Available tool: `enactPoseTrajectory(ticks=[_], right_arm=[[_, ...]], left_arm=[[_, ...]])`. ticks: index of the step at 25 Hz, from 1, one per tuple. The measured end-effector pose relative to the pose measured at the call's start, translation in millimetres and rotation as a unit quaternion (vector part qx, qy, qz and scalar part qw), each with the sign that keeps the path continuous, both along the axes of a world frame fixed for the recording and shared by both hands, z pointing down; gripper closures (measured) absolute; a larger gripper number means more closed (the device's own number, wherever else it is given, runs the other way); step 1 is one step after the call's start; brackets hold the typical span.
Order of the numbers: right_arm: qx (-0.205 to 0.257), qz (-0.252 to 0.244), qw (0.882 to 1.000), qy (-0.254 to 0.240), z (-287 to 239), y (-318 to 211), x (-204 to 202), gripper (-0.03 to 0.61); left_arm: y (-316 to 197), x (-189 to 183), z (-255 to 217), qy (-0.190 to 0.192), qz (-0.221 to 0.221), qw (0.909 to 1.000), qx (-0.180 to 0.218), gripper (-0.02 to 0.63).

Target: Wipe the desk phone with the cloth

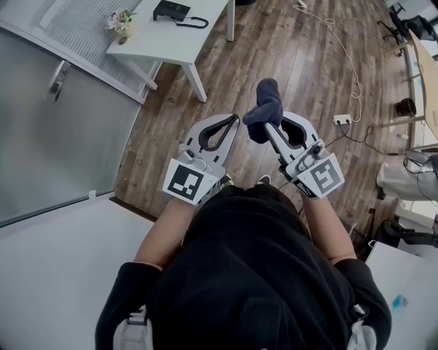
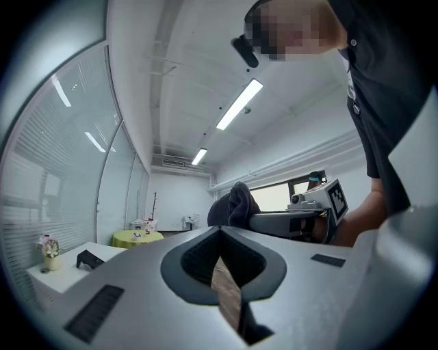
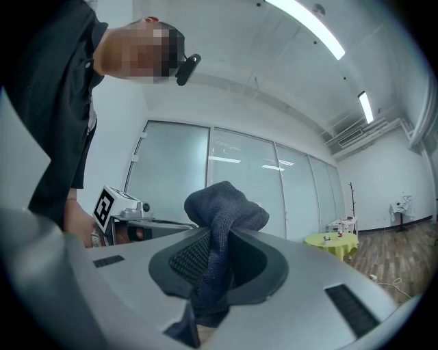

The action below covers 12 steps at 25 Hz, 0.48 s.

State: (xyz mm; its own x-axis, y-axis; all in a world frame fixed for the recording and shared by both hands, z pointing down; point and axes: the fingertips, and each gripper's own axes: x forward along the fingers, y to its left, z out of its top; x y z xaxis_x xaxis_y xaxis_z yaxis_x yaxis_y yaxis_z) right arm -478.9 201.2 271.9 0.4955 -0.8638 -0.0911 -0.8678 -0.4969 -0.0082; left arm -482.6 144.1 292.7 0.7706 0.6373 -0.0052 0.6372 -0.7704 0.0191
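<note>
In the head view the black desk phone [image 1: 171, 10] rests on a white table [image 1: 198, 31] far ahead, across the wood floor. My right gripper [image 1: 268, 126] is held at waist height, shut on a dark blue cloth [image 1: 263, 106] that bunches above its tips. The right gripper view shows the cloth [image 3: 222, 212] pinched between the jaws. My left gripper [image 1: 236, 119] is beside it, jaws shut with nothing between them. From the left gripper view [image 2: 220, 230] the phone [image 2: 89, 258] is small at the lower left, and the cloth [image 2: 233, 204] is just beyond the tips.
A small vase of flowers [image 1: 121, 24] stands on the table's left end. A glass partition with a door handle [image 1: 56, 81] runs along the left. A power strip [image 1: 342, 119] and cables lie on the floor at right. A yellow-green round table [image 3: 332, 240] is far off.
</note>
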Motion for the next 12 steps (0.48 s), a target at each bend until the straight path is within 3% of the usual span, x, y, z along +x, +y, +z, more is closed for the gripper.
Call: enactPoseTrajectory(ticks=[12], right_arm=[[-0.003, 0.019, 1.000, -0.008, 8, 7, 16, 0.500]], left_arm=[[0, 16, 5, -0.004, 0.006, 1.0000, 0.001, 0.603]])
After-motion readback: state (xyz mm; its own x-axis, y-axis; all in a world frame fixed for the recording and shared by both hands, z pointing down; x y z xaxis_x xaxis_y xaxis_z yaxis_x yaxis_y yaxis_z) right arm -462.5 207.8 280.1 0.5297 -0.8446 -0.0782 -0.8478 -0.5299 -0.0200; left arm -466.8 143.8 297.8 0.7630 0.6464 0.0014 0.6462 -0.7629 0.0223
